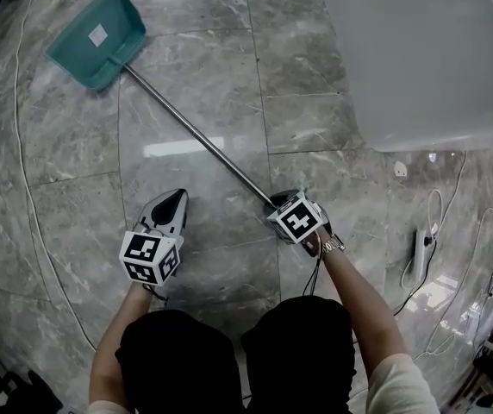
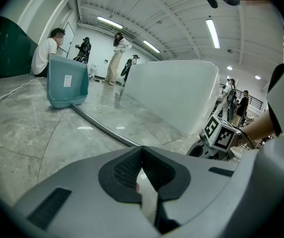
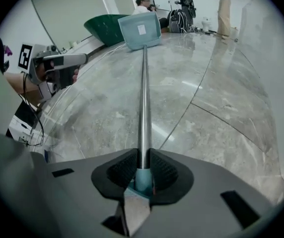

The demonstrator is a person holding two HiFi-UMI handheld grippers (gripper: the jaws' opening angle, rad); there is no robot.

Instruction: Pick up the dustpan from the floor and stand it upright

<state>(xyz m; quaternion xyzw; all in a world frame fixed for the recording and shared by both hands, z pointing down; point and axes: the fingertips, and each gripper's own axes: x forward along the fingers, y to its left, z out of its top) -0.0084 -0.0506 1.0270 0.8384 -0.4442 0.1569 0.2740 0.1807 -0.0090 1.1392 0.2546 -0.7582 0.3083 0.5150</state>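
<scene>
The step in hand looks to be the grasp on the near end of the dustpan (image 1: 96, 37), ahead of the lift. To do it well, the right gripper (image 3: 143, 170) should sit squarely across the handle (image 3: 144, 108). The teal end cap (image 3: 142, 181) belongs deep between the pads so the rod cannot slip out. The near end should then rise in an arc, so the far scoop (image 3: 141, 31) pivots on the floor (image 1: 186, 257) rather than dragging. A rod this long will probably lever hard against a grip so close to its tip, so a slow swing seems wise. The idle left gripper (image 1: 176, 198) could take the rod further along to steady it.

The right gripper's jaws stand partly closed, pads pressing both sides of the handle at its end cap. Beside it and apart, the left gripper hangs over bare floor, its jaws brought together on nothing. The dustpan lies flat on the floor. Its handle runs away from the right gripper to the teal scoop, which sits well off at the upper left of the head view.
</scene>
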